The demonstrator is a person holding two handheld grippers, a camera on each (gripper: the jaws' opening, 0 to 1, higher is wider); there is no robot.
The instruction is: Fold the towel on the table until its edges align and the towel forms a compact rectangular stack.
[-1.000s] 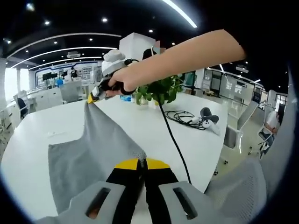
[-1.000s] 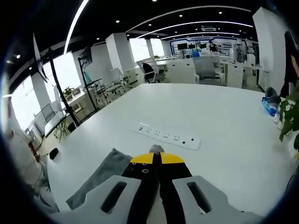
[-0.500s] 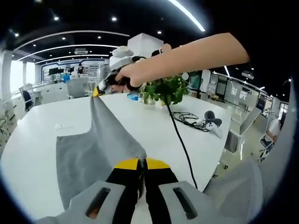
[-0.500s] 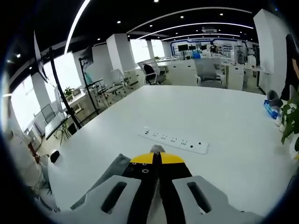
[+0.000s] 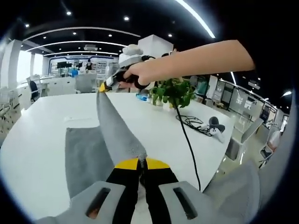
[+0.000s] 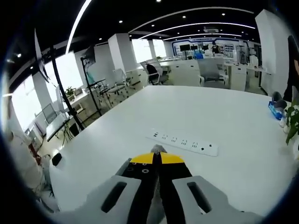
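- My left gripper (image 5: pixel 141 162) has its yellow-tipped jaws pinched together on one corner of the grey rectangular cloth towel (image 5: pixel 93 151); that corner sits right at the jaw tips, at the 6 o'clock end of the left gripper view.
- From that corner the towel's raised edge runs as a taut ridge toward 11 o'clock, up to my right gripper (image 5: pixel 108 85), which I hold in my hand (image 5: pixel 140 74) and which is clamped on the far corner of the same edge.
- In the right gripper view a small tuft of grey cloth shows between the closed yellow tips of my right gripper (image 6: pixel 158 154), so I judge it is gripping towel as well.
- The rest of the towel hangs from that ridge down toward 8 o'clock and lies flat on the large white table (image 5: pixel 32 140).
- So the edge I hold has its long axis straight between the two grippers, left one near me, right one far across the table.
- The fold, as I judge it, turns on carrying this lifted edge sideways over the flat part, toward 9 o'clock, both ends level so the edges meet.
- A white power strip (image 6: pixel 185 143) lies on the table just ahead of the right gripper, at 12 o'clock in the right gripper view, apart from the towel.
- A green potted plant (image 5: pixel 171 92) and a black cable (image 5: pixel 187 135) stand off at 2 o'clock, on the other side from the fold.
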